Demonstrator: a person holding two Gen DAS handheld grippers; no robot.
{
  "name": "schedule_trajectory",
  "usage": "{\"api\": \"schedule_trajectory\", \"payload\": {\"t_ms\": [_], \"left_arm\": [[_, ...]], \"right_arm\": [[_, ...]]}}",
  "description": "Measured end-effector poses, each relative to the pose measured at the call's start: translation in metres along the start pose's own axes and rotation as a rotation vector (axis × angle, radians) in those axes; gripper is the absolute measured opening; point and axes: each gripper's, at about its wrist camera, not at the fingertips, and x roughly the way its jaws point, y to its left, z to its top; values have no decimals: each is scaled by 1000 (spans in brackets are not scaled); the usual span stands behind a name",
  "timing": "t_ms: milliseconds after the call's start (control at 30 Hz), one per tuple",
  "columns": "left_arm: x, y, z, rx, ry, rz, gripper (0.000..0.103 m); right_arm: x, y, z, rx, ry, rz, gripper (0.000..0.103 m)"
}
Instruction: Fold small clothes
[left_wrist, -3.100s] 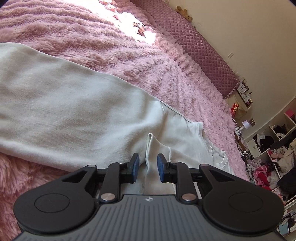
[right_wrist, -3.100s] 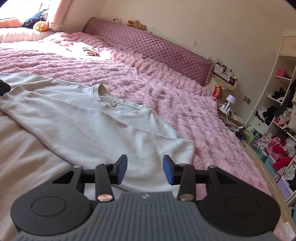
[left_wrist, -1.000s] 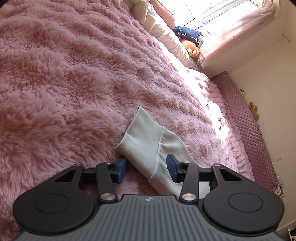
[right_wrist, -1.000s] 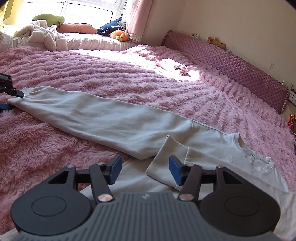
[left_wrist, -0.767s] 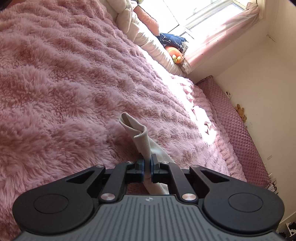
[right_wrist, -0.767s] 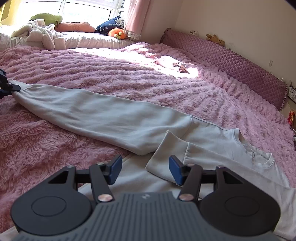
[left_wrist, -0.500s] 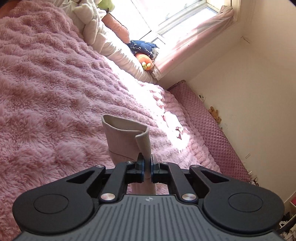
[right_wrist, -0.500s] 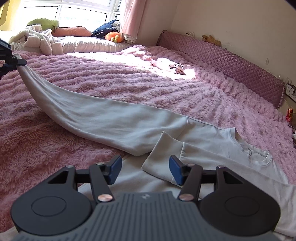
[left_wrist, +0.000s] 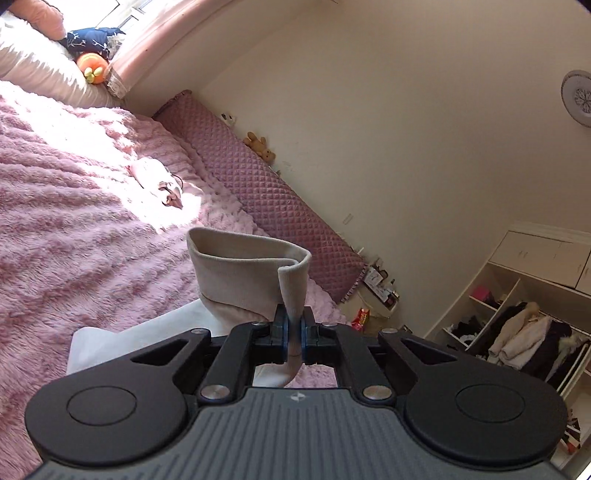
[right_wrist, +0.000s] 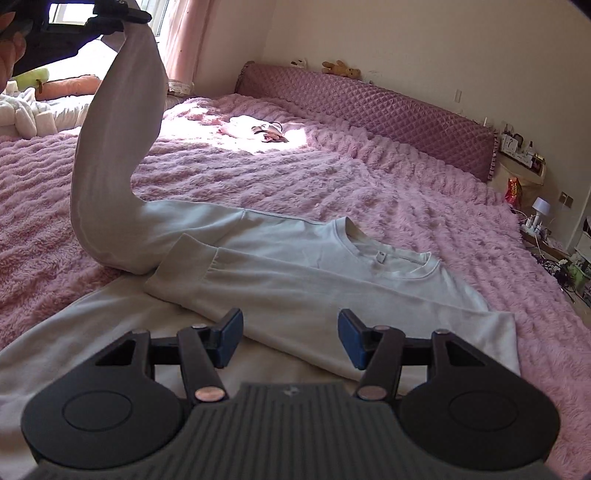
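Lifted off the pink blanket (right_wrist: 332, 184), the sleeve cuff (left_wrist: 243, 273) hangs pinched in the left tool (left_wrist: 293, 334); right tool (right_wrist: 290, 338) spread, empty.

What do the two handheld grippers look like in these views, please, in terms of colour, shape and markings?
Both the left gripper and the right gripper look alike: a grey ribbed body with a small pale logo, black rounded side housings with circular discs, black linkage arms with metal pivot pins, and black fingers faced with blue pads. No cables show.
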Motion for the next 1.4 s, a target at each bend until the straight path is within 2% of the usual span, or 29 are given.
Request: {"api": "schedule_trajectory", "payload": {"t_ms": [133, 300, 433, 533, 600, 633, 667, 700, 833, 933, 967, 1033, 1167, 1300, 1400], "left_arm": [[58, -37, -64, 58, 153, -73, 5], [115, -56, -158, 122, 364, -100, 5], [136, -67, -229, 238, 494, -111, 5], [139, -79, -267, 345, 557, -113, 6], [143, -81, -281, 391, 598, -104, 7], [146, -85, -290, 407, 634, -99, 13], [148, -85, -292, 408, 656, -102, 20], [147, -86, -292, 410, 674, -113, 22], [123, -99, -273, 448, 639, -167, 23], [95, -94, -244, 490, 593, -165, 31], [89, -90, -236, 507, 578, -156, 33], [70, -76, -211, 576, 542, -83, 34], [38, -30, -170, 679, 496, 113, 38], [18, 21, -138, 733, 488, 318, 39], [16, 51, -128, 787, 498, 414, 39]], "right_arm": [[-13, -42, -20, 39, 18, -58, 53], [-27, -90, -49, 80, 55, -122, 53], [-34, -123, -70, 115, 79, -170, 53], [-35, -144, -82, 157, 96, -195, 53], [-32, -156, -87, 194, 101, -204, 53], [-30, -161, -88, 212, 101, -210, 53], [-29, -169, -88, 245, 98, -219, 53], [-28, -174, -88, 268, 94, -221, 53], [-18, -199, -78, 376, 55, -241, 53], [-5, -211, -70, 442, 33, -188, 53], [2, -216, -64, 480, 25, -136, 53], [18, -225, -58, 536, 15, -69, 53], [60, -241, -52, 649, 57, -19, 54], [96, -251, -55, 767, 112, 31, 54], [108, -248, -56, 797, 132, 42, 54]]}}
